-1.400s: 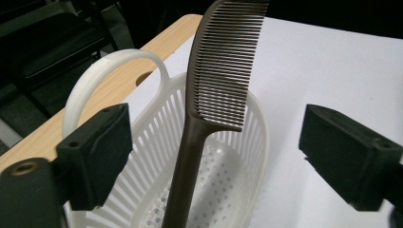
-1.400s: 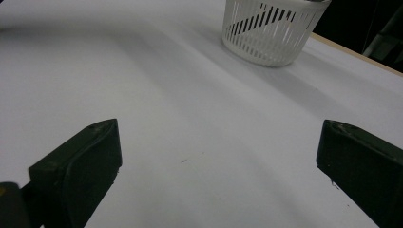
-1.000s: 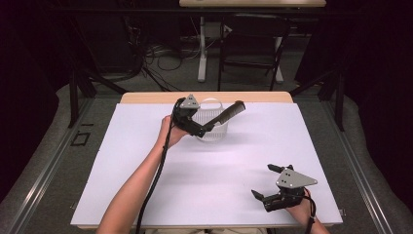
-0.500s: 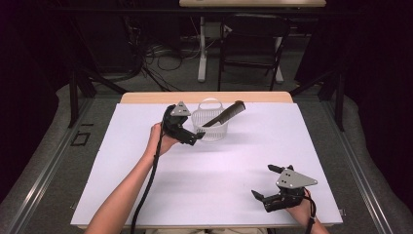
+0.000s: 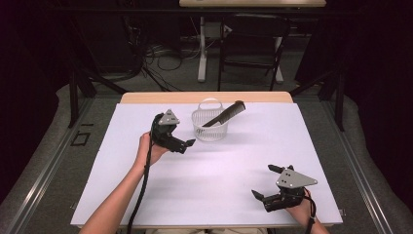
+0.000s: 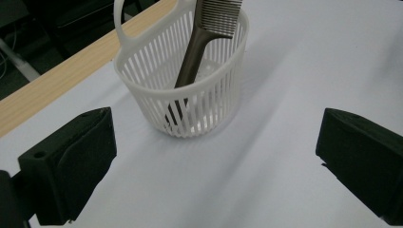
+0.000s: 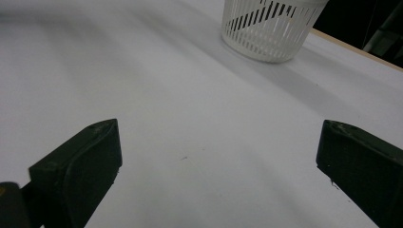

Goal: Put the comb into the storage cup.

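Left claw (image 5: 187,144) hovers spread beside basket (image 5: 210,126); right claw (image 5: 263,183) rests spread on table (image 5: 302,146).

No legible text, labels or numbers on anything in view.

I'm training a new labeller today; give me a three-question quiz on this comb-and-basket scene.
1. True or false: the comb lies flat on the table.
2. The left gripper is: A) open, B) shut on the comb, C) shut on the basket.
3. Which end of the comb sticks out above the basket rim?

Key: 1 false, it leans inside the basket. 2 A. 3 the toothed end.
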Demonstrator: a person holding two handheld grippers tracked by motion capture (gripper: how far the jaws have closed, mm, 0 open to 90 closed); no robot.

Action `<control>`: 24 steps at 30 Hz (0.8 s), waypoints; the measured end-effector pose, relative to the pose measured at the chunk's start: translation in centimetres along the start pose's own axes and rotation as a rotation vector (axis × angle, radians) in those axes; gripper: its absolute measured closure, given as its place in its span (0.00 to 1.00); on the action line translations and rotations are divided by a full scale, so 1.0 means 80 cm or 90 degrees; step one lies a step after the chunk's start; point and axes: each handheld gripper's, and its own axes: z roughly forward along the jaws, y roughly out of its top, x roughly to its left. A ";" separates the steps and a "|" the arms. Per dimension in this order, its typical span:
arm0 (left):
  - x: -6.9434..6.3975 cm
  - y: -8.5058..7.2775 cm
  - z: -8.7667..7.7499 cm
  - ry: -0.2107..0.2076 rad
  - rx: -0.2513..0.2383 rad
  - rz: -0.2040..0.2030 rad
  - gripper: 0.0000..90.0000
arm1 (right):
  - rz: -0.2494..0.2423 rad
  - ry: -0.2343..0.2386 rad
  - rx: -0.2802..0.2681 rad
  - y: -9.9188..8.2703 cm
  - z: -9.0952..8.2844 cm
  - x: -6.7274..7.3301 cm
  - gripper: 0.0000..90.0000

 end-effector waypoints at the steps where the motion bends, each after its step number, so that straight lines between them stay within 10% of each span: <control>1: -0.001 -0.003 -0.002 0.002 -0.001 -0.002 0.00 | 0.000 0.000 0.000 0.000 0.000 0.000 0.01; 24: -0.023 -0.065 -0.032 0.039 0.030 -0.040 0.00 | 0.003 0.001 0.001 0.000 0.001 0.001 0.01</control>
